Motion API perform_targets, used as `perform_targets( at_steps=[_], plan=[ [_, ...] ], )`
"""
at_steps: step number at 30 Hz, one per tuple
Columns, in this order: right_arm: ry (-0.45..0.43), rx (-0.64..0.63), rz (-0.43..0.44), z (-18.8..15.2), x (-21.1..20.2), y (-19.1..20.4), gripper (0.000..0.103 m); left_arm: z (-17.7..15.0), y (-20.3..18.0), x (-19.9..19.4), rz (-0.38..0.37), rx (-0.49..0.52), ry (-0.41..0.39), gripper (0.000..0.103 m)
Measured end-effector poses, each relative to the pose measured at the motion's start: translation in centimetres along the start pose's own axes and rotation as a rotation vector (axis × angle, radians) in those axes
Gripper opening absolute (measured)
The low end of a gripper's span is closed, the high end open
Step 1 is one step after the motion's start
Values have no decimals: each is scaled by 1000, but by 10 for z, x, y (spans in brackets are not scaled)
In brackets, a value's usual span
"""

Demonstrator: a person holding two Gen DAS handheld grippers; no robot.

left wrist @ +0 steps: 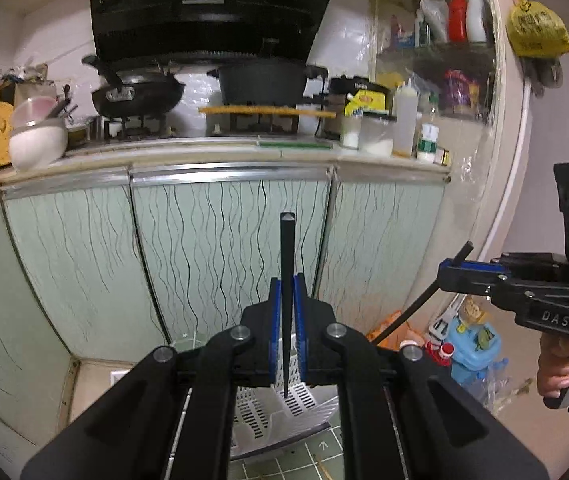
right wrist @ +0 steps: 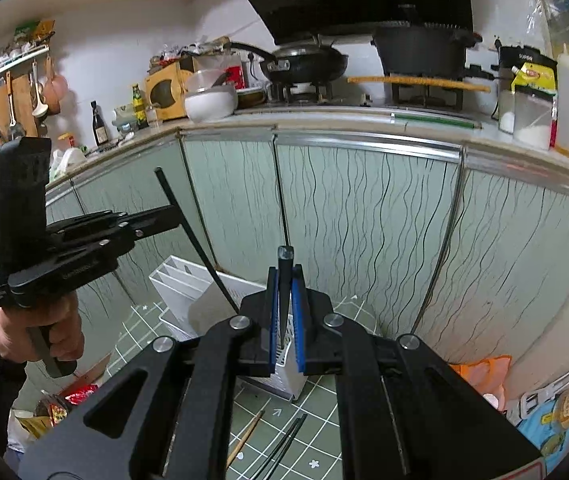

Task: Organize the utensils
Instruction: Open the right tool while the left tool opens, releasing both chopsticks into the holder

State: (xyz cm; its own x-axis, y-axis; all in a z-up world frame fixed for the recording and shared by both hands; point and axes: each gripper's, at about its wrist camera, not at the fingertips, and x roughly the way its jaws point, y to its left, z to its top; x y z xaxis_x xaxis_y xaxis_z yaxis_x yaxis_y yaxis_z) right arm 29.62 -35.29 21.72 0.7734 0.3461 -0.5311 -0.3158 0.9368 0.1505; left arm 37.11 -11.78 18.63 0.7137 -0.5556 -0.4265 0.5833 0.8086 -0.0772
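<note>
My left gripper [left wrist: 286, 280] is shut on a black chopstick [left wrist: 287, 248] that stands upright, its tip down over the white slotted utensil holder [left wrist: 300, 400]. My right gripper [right wrist: 284, 276] is shut on another black chopstick [right wrist: 285, 268], also upright, above the same white holder [right wrist: 188, 296]. Each gripper shows in the other's view: the right one [left wrist: 450, 268] with its slanted chopstick [left wrist: 416, 308], the left one [right wrist: 172, 212] with its chopstick [right wrist: 196, 240]. More chopsticks, a wooden one [right wrist: 244, 438] and black ones [right wrist: 284, 444], lie on the green mat [right wrist: 316, 432].
Green patterned cabinet doors [left wrist: 220, 248] stand close ahead under a counter with a wok [left wrist: 136, 92], a pot [left wrist: 264, 80] and jars. Bags and a blue toy [left wrist: 472, 348] sit on the floor at the right. Snack packets [right wrist: 64, 404] lie at the left.
</note>
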Motion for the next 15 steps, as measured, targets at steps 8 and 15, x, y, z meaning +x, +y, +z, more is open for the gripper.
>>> perform_targets(
  at_steps=[8,15],
  plan=[
    [35,-42,-33,-20,21,3,29,-25,2,19,53,11,39,58],
    [-59,-76,-119,-33,-4,10,95,-32,1,-12,150,3,-16,94]
  ],
)
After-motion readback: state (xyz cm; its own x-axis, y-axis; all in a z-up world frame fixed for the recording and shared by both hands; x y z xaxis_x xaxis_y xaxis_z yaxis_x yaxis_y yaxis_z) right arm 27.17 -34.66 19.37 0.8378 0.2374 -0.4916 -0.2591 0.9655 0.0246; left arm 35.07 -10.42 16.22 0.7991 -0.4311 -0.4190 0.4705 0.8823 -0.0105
